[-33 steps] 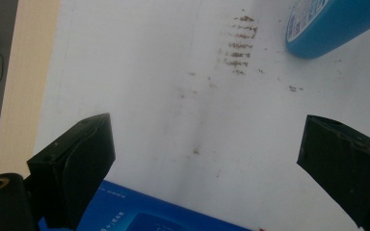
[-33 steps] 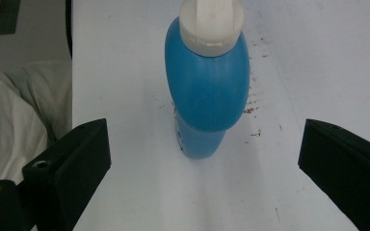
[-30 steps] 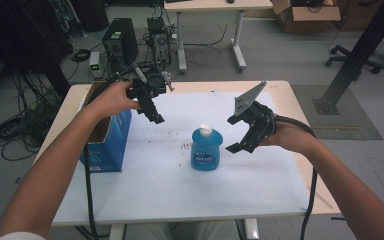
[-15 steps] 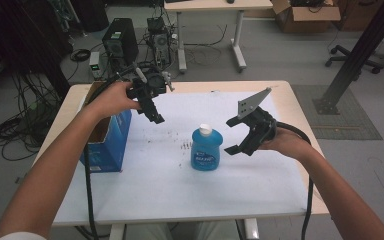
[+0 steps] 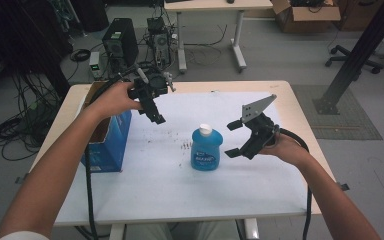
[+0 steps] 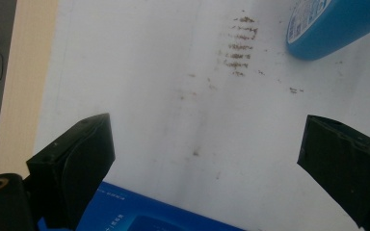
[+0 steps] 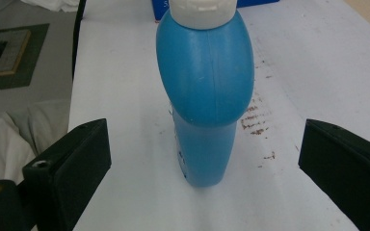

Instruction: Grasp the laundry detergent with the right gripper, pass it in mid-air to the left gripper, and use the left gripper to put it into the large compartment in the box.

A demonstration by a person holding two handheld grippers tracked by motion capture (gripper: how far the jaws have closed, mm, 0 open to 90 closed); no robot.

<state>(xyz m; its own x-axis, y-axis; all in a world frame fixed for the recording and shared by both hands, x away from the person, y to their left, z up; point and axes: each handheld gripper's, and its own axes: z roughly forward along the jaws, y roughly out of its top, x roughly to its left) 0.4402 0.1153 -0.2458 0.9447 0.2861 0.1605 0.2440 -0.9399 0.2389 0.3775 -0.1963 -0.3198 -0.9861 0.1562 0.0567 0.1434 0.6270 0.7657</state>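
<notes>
My right claw (image 5: 236, 138) is wide open, and it hangs just above the white sheet (image 5: 155, 185) that covers the table (image 5: 300, 107). Its two black jaws stand far apart and hold nothing. Right in front of them is the blue bottle (image 5: 206, 149). The bottle stands up straight on the sheet, near the middle, with its white cap (image 5: 206, 129) on top. In the right gripper view the bottle (image 7: 204, 96) sits in the middle between my two jaws but a bit farther on, so nothing touches it. Some small brown marks (image 7: 257, 120) are on the sheet just beside the bottle. My left claw (image 5: 155, 114) is held up higher, over the far left part of the sheet. It is open too, with nothing in it. In the left gripper view its jaws are spread wide over the bare sheet, and the bottom of the bottle (image 6: 332, 26) pokes in at the top corner. A blue box (image 5: 105, 135) stands at the left edge of the table, close under my left hand (image 5: 112, 100), and its top is open. Past the table I can see the grey floor (image 5: 280, 55) with a black computer (image 5: 120, 45) and lots of cables.
</notes>
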